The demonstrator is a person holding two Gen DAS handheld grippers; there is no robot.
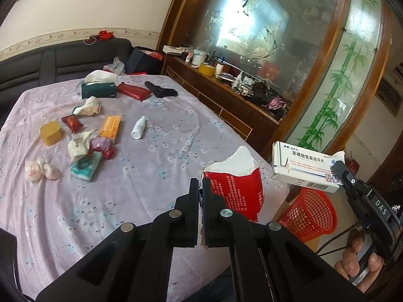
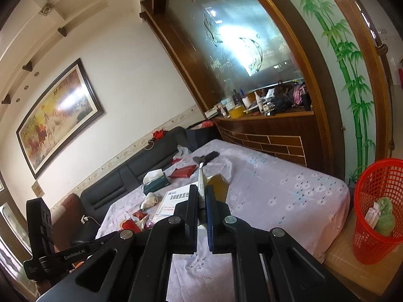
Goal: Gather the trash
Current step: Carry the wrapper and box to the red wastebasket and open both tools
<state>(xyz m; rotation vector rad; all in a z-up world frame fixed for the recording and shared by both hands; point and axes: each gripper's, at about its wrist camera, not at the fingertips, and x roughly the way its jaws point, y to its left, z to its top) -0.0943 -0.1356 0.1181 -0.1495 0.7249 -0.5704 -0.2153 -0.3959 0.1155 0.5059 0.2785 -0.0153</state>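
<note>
**Lin:** While both hands are full, which one is closer to the red basket (image 1: pixel 308 214)?

**Mei:** The right one, I think. From the left wrist view, the right gripper (image 1: pixel 338 173) holds the white medicine box (image 1: pixel 306 167) in the air past the table corner, and the basket stands on the floor directly under it. The box lies almost flat, its long axis running sideways out from the fingertips, which pinch only its end.

**Lin:** And in the right wrist view?

**Mei:** There the right gripper (image 2: pixel 201 201) is narrow, closed on the edge of the box, so we see the box end-on between the two fingers. The basket (image 2: pixel 377 211) is to the right and lower, not in front of the fingers. So the coming move probably needs a turn to the right and downward before letting go.

**Lin:** What does the left hand carry?

**Mei:** The left gripper (image 1: pixel 200 193) is nearly shut on the torn red carton (image 1: pixel 235 188). The carton stands upright, and the fingers clamp its left wall, so most of it sits to the right of them. It hangs over the table (image 1: pixel 151 176) near the corner, further from the basket than the box.

**Lin:** Is more trash left?

**Mei:** Yes, crumpled tissues (image 1: pixel 41 170) and wrappers (image 1: pixel 71 123) lie well apart, on the far left side.
</note>
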